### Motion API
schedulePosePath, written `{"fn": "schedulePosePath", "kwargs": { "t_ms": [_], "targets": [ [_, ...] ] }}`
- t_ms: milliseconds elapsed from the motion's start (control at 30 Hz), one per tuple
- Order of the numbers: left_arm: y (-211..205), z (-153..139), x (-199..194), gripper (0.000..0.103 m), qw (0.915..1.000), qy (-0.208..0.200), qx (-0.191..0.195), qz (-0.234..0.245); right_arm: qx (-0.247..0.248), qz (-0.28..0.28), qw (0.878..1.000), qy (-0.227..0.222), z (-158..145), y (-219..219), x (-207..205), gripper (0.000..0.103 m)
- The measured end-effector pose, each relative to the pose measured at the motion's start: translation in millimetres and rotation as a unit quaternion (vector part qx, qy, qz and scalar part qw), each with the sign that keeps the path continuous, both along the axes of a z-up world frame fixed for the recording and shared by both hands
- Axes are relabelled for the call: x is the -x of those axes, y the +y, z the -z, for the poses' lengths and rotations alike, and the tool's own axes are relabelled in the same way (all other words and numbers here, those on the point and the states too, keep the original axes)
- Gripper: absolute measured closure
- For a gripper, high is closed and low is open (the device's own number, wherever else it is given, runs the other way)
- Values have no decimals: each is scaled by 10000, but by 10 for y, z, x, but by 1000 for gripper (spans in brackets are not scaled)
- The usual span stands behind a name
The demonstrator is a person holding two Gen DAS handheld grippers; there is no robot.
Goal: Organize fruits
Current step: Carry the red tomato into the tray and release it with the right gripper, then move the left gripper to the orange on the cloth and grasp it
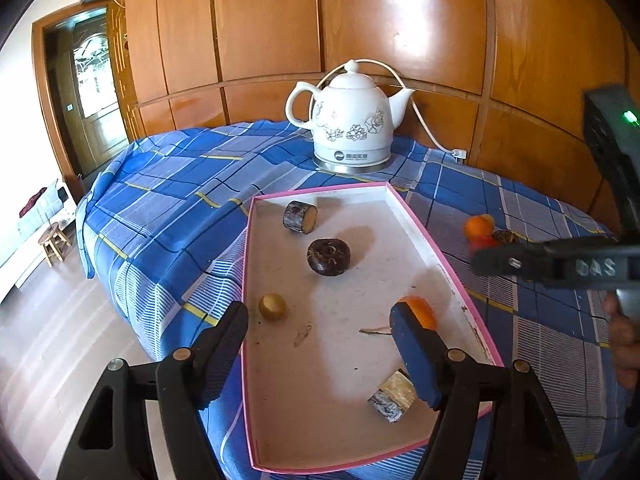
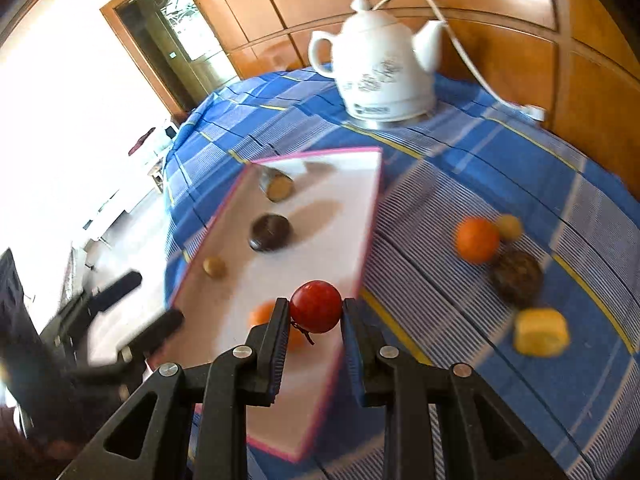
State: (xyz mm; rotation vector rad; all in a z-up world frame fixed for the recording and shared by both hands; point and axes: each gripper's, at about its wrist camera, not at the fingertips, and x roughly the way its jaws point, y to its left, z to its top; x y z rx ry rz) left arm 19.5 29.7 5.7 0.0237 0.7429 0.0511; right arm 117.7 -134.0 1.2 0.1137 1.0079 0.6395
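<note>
R gripper (image 2: 314, 314) clamped on tomato (image 2: 316, 306)

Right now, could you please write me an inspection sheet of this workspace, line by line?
Surface: blue checked cloth covering the table.
Job's things: pink-rimmed tray holds a cut cane piece, dark round fruit, small yellowish fruit, orange, another cane piece. On the cloth: orange, pale small fruit, dark fruit, yellow piece.
Clutter: white kettle.
Grippers: left gripper open over the tray, holding nothing; right gripper shut on a red fruit.
Cables: kettle cord to a wall socket.
Surroundings: wooden panelling, door, stool.
</note>
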Motion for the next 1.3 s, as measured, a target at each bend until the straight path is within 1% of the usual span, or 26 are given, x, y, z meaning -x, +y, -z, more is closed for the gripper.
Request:
{"fn": "schedulePosePath", "kwargs": {
  "t_ms": [133,200,233,300,500,667,867,1100,1300],
  "targets": [
    [43,10,10,29,10000,4,39,-24,-169,-10,9996,218,34,254,-149,76],
    [59,12,18,29,10000,1,55,-27,-213,27,9993,303,65,327,-204,71],
    [66,14,20,29,10000,5,61,-25,-223,62,9992,333,81,361,-227,70],
    [76,20,26,29,10000,11,64,-27,-219,83,9991,347,94,384,-231,67],
    [83,37,40,29,10000,-1,75,-36,-60,196,9993,323,115,262,-168,67],
    [29,30,47,29,10000,-22,37,34,222,294,9992,147,84,60,-52,66],
    [-57,23,52,29,9999,-9,-26,144,640,436,9968,-183,36,-144,100,66],
    [-127,2,66,29,9997,-33,-95,230,1138,536,9903,-590,-30,-308,261,65],
    [-192,0,70,29,9994,-12,-157,313,1354,664,9862,-684,-33,-511,327,65]
  ]
}}
